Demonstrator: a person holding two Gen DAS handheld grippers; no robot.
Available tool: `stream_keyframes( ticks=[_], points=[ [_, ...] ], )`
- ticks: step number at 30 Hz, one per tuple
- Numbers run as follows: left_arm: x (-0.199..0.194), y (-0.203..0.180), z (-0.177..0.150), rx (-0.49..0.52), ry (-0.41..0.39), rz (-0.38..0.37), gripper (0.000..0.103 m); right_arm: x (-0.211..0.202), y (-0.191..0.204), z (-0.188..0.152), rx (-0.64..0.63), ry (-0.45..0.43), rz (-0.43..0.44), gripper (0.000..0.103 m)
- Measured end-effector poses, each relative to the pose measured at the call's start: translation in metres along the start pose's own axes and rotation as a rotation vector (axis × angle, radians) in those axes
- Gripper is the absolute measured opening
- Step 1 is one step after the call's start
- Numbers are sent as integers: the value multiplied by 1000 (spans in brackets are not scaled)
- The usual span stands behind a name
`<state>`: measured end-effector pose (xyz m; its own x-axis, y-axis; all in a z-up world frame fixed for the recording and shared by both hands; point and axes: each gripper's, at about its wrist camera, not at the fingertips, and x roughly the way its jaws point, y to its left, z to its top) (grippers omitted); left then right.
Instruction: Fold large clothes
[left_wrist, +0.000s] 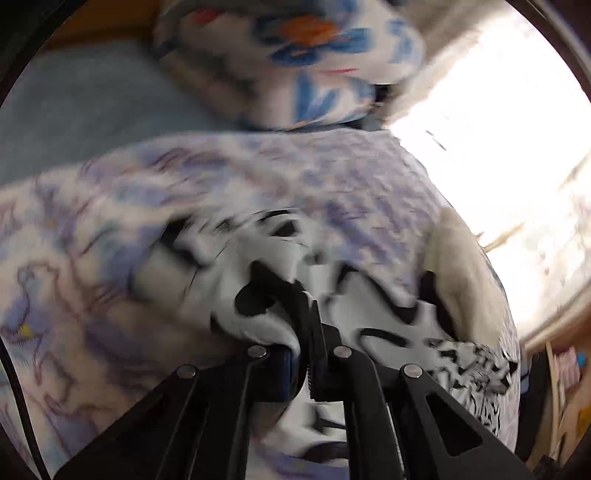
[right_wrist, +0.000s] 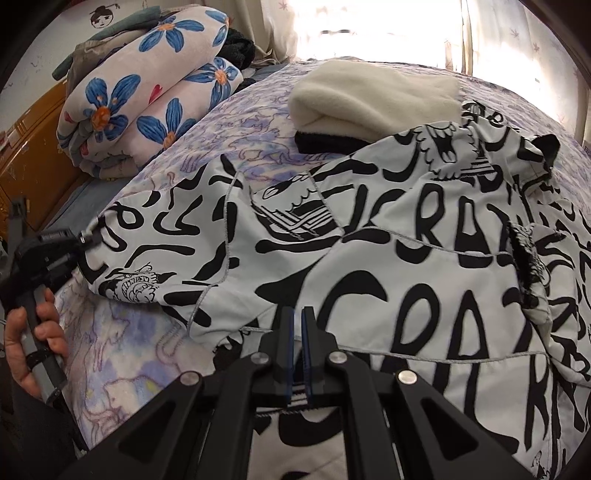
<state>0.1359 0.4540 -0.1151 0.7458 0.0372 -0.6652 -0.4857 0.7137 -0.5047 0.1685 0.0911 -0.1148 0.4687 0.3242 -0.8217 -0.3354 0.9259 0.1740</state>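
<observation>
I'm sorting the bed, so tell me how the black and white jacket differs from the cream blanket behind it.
The jacket is white with bold black lettering; the cream blanket is plain. The jacket lies spread out and rumpled, while the blanket is folded into a neat bundle. The left gripper and right gripper both pinch the jacket; nothing touches the blanket. Both rest on the purple bedspread.
</observation>
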Motion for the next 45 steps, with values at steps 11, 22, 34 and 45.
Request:
stream_keyframes(
  ticks=[11,22,34,45],
  points=[
    [-55,-276,-99,494,33,-453,4,-78,-107,-28,198,-116,-51,4],
    [41,-337,-264,669,579,-428,39,-112,-225,-81,401,-107,-158,4],
    [-28,-299,-211,679,364,-390,78,-112,-222,-66,386,-133,17,27],
    [6,-217,-171,534,347,-82,78,-75,-139,-13,41,-59,3,29]
  ],
)
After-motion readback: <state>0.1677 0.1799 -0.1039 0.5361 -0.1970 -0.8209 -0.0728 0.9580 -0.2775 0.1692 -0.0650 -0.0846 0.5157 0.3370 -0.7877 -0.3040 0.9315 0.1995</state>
